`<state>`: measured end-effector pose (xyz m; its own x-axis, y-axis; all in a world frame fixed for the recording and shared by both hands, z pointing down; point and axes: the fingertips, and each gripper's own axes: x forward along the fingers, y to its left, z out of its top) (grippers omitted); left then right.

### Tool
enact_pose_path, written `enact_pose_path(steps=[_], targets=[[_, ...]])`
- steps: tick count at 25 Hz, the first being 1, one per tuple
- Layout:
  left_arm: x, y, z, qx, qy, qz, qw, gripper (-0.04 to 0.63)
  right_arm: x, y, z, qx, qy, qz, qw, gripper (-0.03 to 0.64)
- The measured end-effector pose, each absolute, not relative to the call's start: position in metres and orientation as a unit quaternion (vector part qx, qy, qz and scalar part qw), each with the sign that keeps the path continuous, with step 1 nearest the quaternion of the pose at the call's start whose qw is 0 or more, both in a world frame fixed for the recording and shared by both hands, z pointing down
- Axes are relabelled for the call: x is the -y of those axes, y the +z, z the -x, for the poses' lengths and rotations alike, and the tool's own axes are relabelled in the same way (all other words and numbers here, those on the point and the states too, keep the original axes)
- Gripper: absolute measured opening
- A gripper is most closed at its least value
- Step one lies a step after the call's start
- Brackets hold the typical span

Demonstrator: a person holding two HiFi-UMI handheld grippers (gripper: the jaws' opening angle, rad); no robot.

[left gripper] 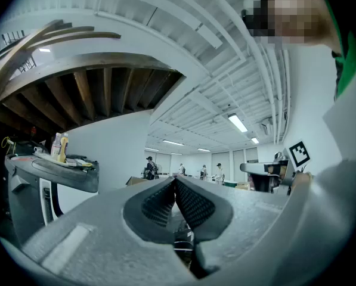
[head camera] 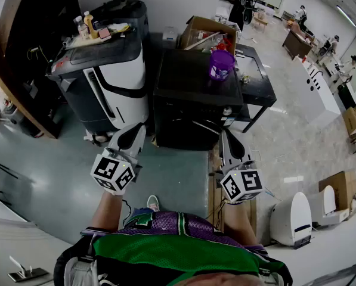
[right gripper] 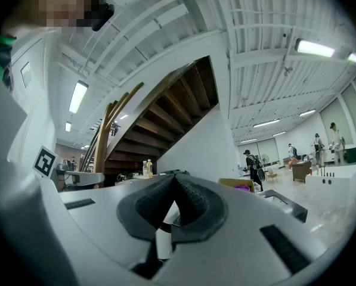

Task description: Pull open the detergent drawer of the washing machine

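Note:
A black box-shaped machine [head camera: 195, 94] with a purple bucket [head camera: 221, 64] on top stands just ahead of both grippers. On its left stands a white and black machine [head camera: 109, 85] with bottles [head camera: 89, 25] on its lid. I cannot make out a detergent drawer on either. My left gripper [head camera: 135, 131] hangs before the gap between the two machines, its jaws shut and empty, pads meeting at the tip [left gripper: 175, 179]. My right gripper [head camera: 226, 137] is level with the black machine's lower right front corner, also shut on nothing [right gripper: 174, 178]. Neither touches a machine.
A cardboard box [head camera: 206, 31] and a black table [head camera: 260, 85] stand behind and to the right of the black machine. White floor units [head camera: 292, 219] and another carton [head camera: 340, 188] lie at the right. A wooden staircase [head camera: 8, 70] rises at the left. People stand far back [head camera: 242, 2].

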<state>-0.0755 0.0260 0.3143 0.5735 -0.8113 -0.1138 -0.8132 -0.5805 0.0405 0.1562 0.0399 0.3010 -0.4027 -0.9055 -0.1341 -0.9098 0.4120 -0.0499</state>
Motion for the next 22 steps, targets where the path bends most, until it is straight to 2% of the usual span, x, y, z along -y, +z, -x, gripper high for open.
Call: enact_pose_path(steps=[22], targets=[[-0.034,0.315,0.078,-0.461,0.069,0.885,0.001,0.017,-0.046,0.296,-0.148,-0.842,0.025,0.534,0.077,0.000]])
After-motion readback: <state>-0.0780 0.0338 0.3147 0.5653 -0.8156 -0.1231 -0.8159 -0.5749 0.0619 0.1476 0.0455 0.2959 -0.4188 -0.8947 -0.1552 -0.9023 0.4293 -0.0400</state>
